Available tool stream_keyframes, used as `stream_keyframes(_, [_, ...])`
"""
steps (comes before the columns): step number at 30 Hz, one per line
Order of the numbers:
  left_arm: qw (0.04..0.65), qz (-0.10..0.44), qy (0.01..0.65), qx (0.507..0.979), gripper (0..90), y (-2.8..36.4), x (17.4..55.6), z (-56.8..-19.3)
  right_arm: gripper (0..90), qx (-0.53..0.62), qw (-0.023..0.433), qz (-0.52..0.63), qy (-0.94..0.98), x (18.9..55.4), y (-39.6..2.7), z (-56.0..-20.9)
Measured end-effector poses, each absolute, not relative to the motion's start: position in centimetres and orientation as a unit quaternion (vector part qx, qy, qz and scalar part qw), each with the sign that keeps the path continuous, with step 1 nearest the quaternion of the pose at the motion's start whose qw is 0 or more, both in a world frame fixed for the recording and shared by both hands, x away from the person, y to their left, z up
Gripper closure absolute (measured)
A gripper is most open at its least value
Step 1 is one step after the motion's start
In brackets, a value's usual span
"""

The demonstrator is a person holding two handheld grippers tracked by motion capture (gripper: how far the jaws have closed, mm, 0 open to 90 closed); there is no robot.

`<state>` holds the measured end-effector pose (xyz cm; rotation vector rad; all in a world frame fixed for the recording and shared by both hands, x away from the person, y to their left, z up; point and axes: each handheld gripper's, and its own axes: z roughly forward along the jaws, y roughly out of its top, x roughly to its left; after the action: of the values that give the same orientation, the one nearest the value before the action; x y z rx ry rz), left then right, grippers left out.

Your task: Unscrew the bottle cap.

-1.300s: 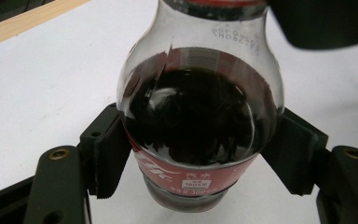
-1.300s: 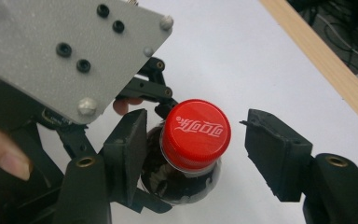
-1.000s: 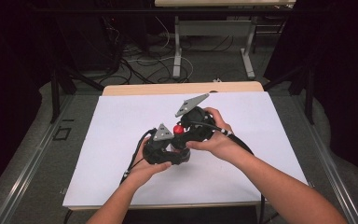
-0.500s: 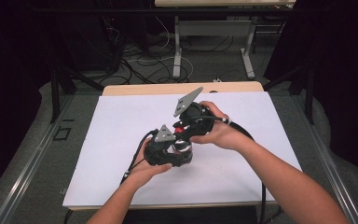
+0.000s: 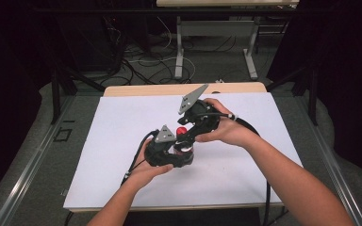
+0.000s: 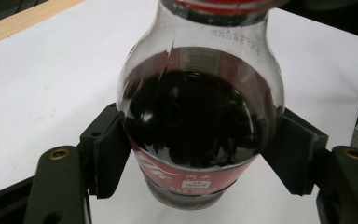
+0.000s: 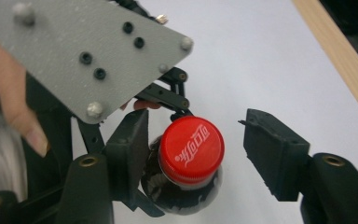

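Observation:
A small cola bottle (image 5: 184,147) with dark liquid and a red cap (image 5: 181,130) stands upright on the white table top (image 5: 113,122). My left gripper (image 5: 176,153) is shut on the bottle's body. In the left gripper view the bottle (image 6: 200,116) sits squeezed between both pads (image 6: 112,158). My right gripper (image 5: 186,135) reaches down from the upper right and stands open around the cap. In the right gripper view the cap (image 7: 192,148) lies between the jaws: the left finger (image 7: 130,144) is close beside it, the right finger (image 7: 272,156) is well apart.
A wooden table edge (image 5: 184,88) runs along the far side. Beyond it are floor cables (image 5: 146,61) and another table's legs (image 5: 179,47). The left gripper's grey plate (image 7: 88,51) and a thumb fill the upper left of the right gripper view.
The right gripper has tipped its rear up and settled over the cap. The left gripper and the bottle have stayed in place.

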<state>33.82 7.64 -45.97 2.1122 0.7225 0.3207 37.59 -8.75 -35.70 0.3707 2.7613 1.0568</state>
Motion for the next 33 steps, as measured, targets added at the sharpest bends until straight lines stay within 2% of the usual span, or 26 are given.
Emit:
stream_keyframes(5, [0.428, 0.131, 0.303, 0.841, 30.1, 7.7, 33.9, -46.0, 38.8, 0.201, 0.111, 0.361, 0.904, 36.3, -8.9, -35.8])
stream_keyframes(7, [0.426, 0.131, 0.307, 0.841, 30.1, 7.8, 34.0, -46.0, 41.4, 0.214, 0.117, 0.370, 0.896, 36.0, -9.0, -36.0])
stream_keyframes(12, [0.426, 0.132, 0.306, 0.841, 30.2, 7.7, 34.0, -46.1, 51.3, 0.223, 0.123, 0.379, 0.890, 35.3, -8.7, -36.4])
stream_keyframes(19, [0.430, 0.129, 0.307, 0.839, 30.2, 7.4, 33.8, -46.1, 54.5, 0.216, 0.135, 0.379, 0.890, 35.4, -8.0, -36.6])
stream_keyframes(25, [0.432, 0.131, 0.304, 0.839, 30.2, 7.4, 33.7, -46.0, 60.3, 0.206, 0.113, 0.376, 0.896, 36.1, -7.7, -36.4])
stream_keyframes(33, [0.438, 0.118, 0.290, 0.843, 30.2, 7.6, 33.7, -45.9, 61.5, 0.090, 0.048, 0.368, 0.924, 38.4, -8.3, -35.9])
